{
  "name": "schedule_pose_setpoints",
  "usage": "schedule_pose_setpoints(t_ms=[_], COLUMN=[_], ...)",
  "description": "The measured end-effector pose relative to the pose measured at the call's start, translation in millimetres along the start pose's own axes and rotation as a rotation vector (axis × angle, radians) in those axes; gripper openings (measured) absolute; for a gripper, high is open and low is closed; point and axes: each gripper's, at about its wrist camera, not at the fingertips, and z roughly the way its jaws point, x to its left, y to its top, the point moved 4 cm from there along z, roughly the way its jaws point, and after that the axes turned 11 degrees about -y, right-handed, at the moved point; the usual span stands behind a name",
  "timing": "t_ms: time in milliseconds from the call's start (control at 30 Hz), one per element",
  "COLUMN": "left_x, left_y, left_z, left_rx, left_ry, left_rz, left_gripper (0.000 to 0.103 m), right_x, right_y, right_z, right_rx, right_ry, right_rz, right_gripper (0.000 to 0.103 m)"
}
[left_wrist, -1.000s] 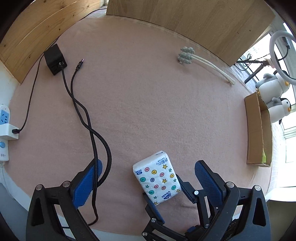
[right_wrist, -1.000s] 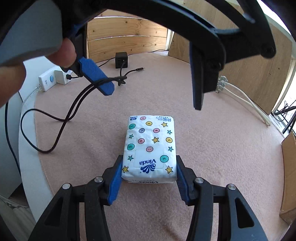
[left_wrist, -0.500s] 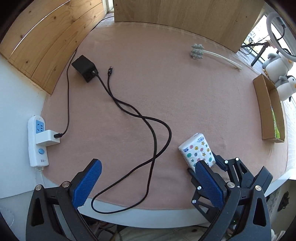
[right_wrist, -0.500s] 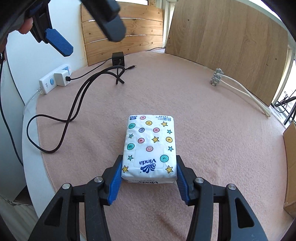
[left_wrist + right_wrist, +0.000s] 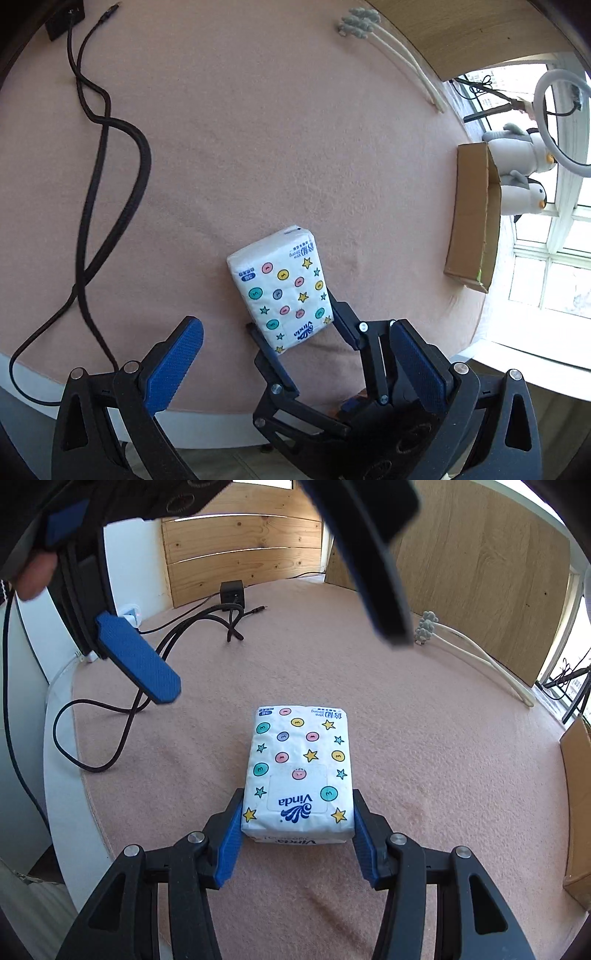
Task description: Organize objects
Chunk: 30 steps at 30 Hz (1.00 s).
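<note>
Between the right gripper's (image 5: 297, 834) blue pads sits the Vinda tissue pack (image 5: 300, 771), clamped at its near end, low on the pink surface (image 5: 424, 738). Left gripper (image 5: 295, 354) hovers wide open, empty, risking a collision overhead. Black cable (image 5: 122, 716) could snag leftward; cardboard box (image 5: 474, 218) lies across open room rightward.
</note>
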Motion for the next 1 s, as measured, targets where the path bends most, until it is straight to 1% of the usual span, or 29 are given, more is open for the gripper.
schedule_pose_setpoints(t_ms=[67, 133, 200, 233, 300, 333, 400, 433, 467, 500, 700, 867, 1000], left_x=[4, 2, -7, -10, -12, -14, -16, -17, -19, -19, -22, -41, -63], left_y=[4, 6, 5, 5, 6, 6, 6, 6, 6, 6, 3, 1, 1], left_z=[10, 20, 23, 23, 17, 13, 7, 4, 1, -2, -18, -40, -66], left_rx=[-0.005, 0.006, -0.009, -0.022, -0.053, -0.068, -0.085, -0.092, -0.097, -0.101, -0.120, -0.148, -0.183], left_ry=[0.043, 0.110, 0.176, 0.190, 0.205, 0.213, 0.221, 0.222, 0.229, 0.236, 0.199, 0.186, 0.171], left_rz=[-0.011, 0.025, 0.078, 0.088, 0.087, 0.096, 0.107, 0.112, 0.120, 0.123, 0.123, 0.159, 0.203], left_gripper=[0.102, 0.102, 0.102, 0.102, 0.098, 0.092, 0.085, 0.077, 0.063, 0.062, 0.058, 0.057, 0.057], right_x=[0, 1, 1, 1, -2, -2, -2, -2, -3, -3, -11, -21, -34], right_y=[-3, -5, -7, -7, -8, -9, -10, -10, -10, -10, -10, -4, 9], right_z=[-3, -5, -7, -8, -9, -10, -11, -12, -12, -13, -18, -29, -42], right_rx=[-0.003, -0.003, -0.003, -0.004, -0.003, -0.003, -0.005, -0.006, -0.006, -0.007, -0.012, -0.041, -0.076], right_ry=[-0.006, -0.010, -0.013, -0.016, -0.006, -0.009, -0.015, -0.015, -0.013, -0.013, -0.022, -0.042, -0.063], right_rz=[-0.003, -0.004, -0.002, -0.003, 0.013, 0.011, 0.006, 0.006, 0.008, 0.009, 0.036, 0.053, 0.069], right_gripper=[0.048, 0.048, 0.048, 0.048, 0.048, 0.048, 0.048, 0.048, 0.048, 0.048, 0.048, 0.047, 0.047])
